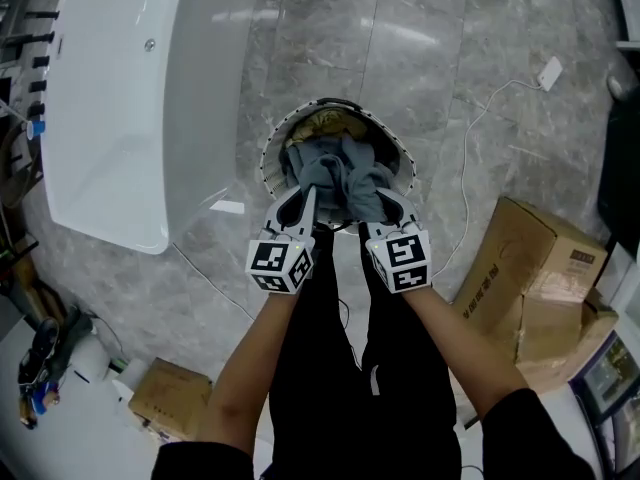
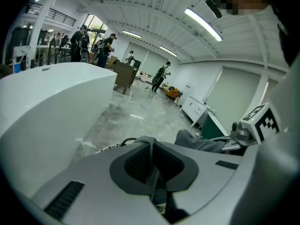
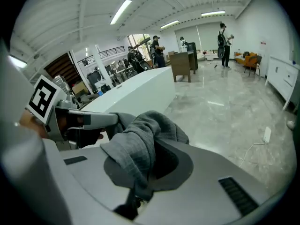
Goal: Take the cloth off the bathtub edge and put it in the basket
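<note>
We have open floor around the basket, with the bathtub to the left and a cardboard box to the right. The left gripper and right gripper each pinch the grey cloth with fingers nearly together. The cloth seemingly hangs in the basket's mouth.

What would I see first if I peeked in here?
First you'd spot the bunched grey cloth in the middle, pinched by the left gripper and the right gripper right over a round basket on the floor. A big white bathtub stands to the left. A cardboard box sits off to the right.
</note>
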Demonstrator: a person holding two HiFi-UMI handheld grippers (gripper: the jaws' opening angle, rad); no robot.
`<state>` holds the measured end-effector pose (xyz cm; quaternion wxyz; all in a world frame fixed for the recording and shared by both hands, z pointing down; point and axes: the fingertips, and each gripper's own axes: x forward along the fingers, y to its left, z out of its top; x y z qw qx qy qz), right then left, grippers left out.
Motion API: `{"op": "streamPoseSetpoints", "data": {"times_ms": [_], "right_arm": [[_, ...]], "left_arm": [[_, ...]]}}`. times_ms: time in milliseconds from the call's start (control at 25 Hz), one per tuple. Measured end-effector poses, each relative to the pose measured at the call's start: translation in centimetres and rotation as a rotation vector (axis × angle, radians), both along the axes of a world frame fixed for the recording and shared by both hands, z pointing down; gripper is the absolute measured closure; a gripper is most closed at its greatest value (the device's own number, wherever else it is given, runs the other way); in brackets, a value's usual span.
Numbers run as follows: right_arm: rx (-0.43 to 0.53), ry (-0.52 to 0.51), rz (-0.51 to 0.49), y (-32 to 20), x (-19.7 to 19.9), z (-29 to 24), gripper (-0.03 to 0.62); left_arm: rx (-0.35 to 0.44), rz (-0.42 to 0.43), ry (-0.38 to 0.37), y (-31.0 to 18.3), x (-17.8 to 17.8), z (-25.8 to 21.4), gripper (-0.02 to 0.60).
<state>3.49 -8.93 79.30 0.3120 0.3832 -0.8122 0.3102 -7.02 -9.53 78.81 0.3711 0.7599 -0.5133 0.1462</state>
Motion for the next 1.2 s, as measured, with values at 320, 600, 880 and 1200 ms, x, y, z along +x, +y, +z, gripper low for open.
{"op": "streamPoseSetpoints", "data": {"times_ms": [320, 600, 880, 1200], "right_arm": [[-0.056, -0.014, -0.072, 0.1, -2.0, 4.0, 0.556], [-0.116, 0.017, -0.065, -0.2, -1.4, 7.8, 0.556], [-0.176, 0.048, -0.062, -0.5, -1.2, 11.2, 0.555], [-0.215, 0.054, -0.052, 0.2, -2.0, 12.1, 0.554]], "left_arm": [[-0.054, 0.029, -0.005, 0.1, 0.6, 4.1, 0.554], [-0.114, 0.072, -0.057, 0.3, 1.1, 8.3, 0.554], [-0.157, 0.174, -0.083, 1.0, 1.2, 12.0, 0.554], [-0.193, 0.136, -0.070, 1.5, -0.4, 13.3, 0.552]]}}
